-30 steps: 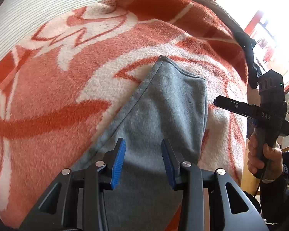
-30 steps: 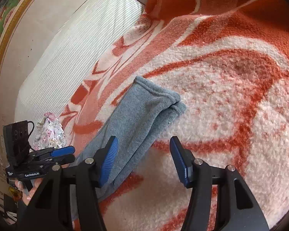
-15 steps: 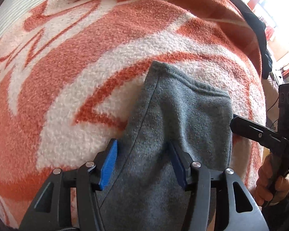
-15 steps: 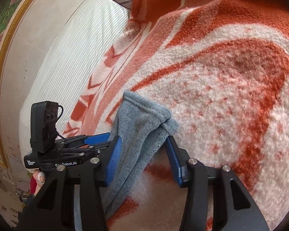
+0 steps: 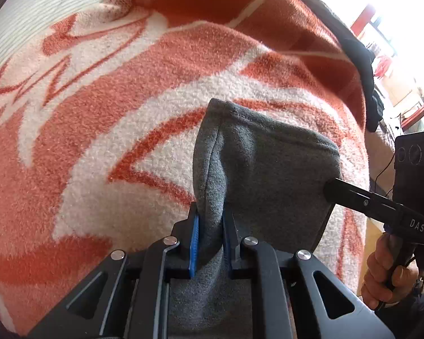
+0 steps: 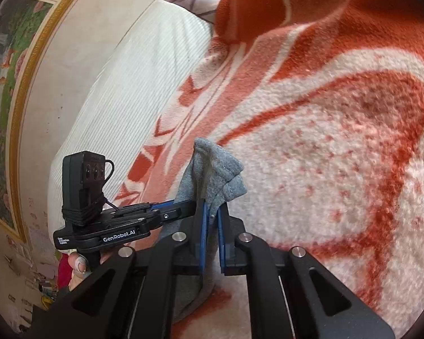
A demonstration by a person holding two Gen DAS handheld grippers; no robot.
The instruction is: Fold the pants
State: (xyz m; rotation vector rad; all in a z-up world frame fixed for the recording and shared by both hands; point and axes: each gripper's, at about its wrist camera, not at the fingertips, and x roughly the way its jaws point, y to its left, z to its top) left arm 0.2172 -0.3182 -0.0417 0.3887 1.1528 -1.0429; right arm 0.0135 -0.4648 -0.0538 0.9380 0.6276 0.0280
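Both grippers, left gripper (image 5: 210, 243) and right gripper (image 6: 210, 241), have their fingers pinched tight on the grey fleece pants (image 5: 265, 163) atop the orange-white fuzzy blanket (image 5: 99, 141) — lift evenly, keeping the hem taut!

1 pair of grey pants (image 5: 263, 169) lies at the frame's centre. 2 claws are clamped on it: the left claw (image 5: 210, 226) at lower centre, the right claw (image 6: 210, 220) likewise. 1 orange-and-white blanket (image 5: 99, 141) fills the view. 1 gold-framed picture (image 6: 11, 90) hangs at the left edge. 1 white striped bedsheet (image 6: 132, 90) shows at upper left.
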